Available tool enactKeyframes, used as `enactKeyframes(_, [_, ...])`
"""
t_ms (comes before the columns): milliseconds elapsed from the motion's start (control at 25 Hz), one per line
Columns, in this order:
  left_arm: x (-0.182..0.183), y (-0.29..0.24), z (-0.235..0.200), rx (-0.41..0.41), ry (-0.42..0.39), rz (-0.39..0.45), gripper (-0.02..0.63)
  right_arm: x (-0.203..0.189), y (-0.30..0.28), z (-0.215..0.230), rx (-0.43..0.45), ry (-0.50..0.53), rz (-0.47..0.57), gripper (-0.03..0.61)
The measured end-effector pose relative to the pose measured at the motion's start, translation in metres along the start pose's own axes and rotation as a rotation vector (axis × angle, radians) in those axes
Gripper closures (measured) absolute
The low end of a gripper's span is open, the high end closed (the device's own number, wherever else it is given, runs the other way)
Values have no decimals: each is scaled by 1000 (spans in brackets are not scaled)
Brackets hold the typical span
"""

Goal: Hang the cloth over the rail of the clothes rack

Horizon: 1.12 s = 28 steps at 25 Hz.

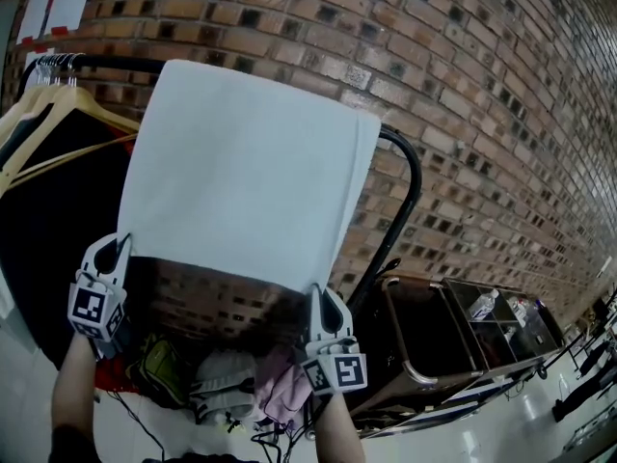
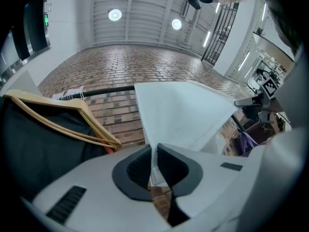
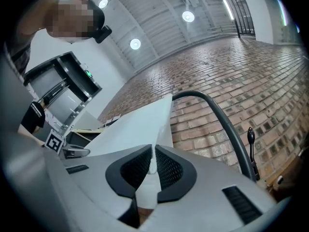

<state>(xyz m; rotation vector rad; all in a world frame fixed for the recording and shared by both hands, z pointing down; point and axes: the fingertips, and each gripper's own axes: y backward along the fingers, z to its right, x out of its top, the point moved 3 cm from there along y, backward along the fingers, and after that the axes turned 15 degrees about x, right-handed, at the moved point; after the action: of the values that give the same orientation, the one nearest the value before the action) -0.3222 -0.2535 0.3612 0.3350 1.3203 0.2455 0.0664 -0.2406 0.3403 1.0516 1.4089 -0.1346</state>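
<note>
A pale white cloth (image 1: 241,172) hangs draped over the black rail (image 1: 410,177) of the clothes rack, its near side stretched flat towards me. My left gripper (image 1: 114,251) is shut on the cloth's lower left corner, and my right gripper (image 1: 321,302) is shut on its lower right corner. In the left gripper view the cloth (image 2: 178,112) runs up from the pinching pads (image 2: 140,168) to the rail (image 2: 104,90). In the right gripper view the cloth (image 3: 130,129) rises from between the pads (image 3: 166,168) beside the curved rail end (image 3: 217,115).
Wooden hangers (image 1: 58,114) with dark clothes (image 1: 39,249) hang on the rail's left part. A brick wall (image 1: 463,95) stands behind. Piled clothes (image 1: 241,384) lie below the rack, and a brown cart (image 1: 453,345) with bottles stands at the right.
</note>
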Motion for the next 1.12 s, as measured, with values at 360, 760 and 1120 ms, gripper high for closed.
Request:
enactKeyframes(360, [-53, 3, -8, -19, 36, -76, 565, -50, 6, -19, -49, -91, -83, 529])
enactKeyframes(760, [-61, 5, -10, -44, 99, -54, 539, -58, 18, -14, -143, -13, -159, 515])
enactKeyframes(1120, [6, 11, -46, 45, 87, 59, 512, 5, 0, 5, -244, 323, -204, 512])
